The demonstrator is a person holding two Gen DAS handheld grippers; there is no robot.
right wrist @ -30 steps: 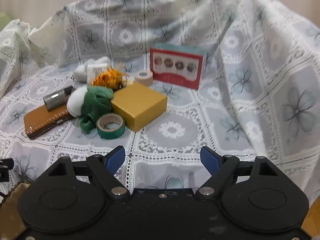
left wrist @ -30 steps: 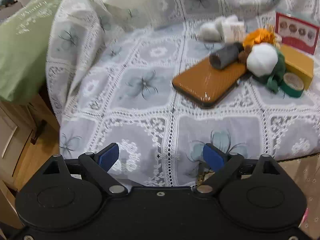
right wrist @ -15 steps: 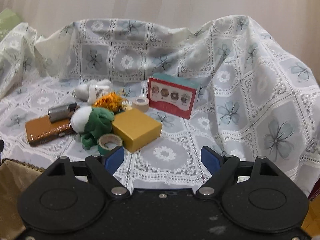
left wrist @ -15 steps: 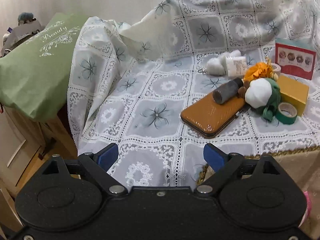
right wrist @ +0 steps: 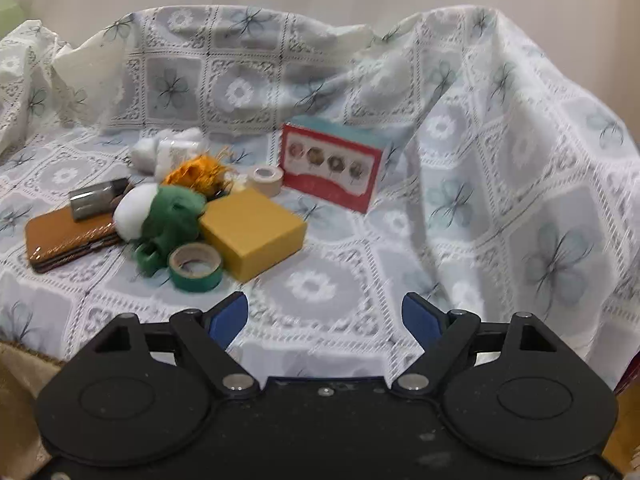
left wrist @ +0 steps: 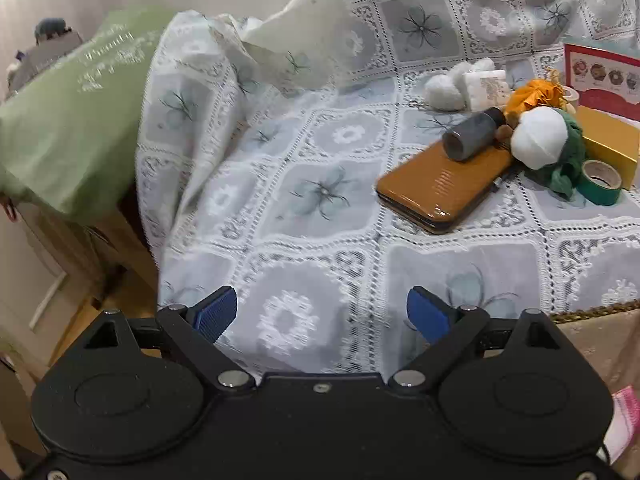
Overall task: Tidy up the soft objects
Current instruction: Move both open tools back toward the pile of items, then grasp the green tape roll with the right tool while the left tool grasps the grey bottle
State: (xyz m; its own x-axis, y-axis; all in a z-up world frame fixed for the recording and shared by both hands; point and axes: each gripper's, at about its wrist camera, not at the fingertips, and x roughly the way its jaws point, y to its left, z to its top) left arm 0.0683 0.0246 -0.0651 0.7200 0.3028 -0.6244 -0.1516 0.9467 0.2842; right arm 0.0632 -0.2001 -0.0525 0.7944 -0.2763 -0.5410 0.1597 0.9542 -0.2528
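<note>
Left gripper (left wrist: 322, 314) spread, empty, low in frame; right gripper (right wrist: 326, 316) spread, empty. White ball (right wrist: 134, 212) touching green cloth (right wrist: 172, 216), left of centre.

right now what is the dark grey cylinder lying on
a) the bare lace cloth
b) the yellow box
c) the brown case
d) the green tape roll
c: the dark grey cylinder lies across the far end of the brown case, with the yellow box and green tape roll apart from it, off to the right.
</note>
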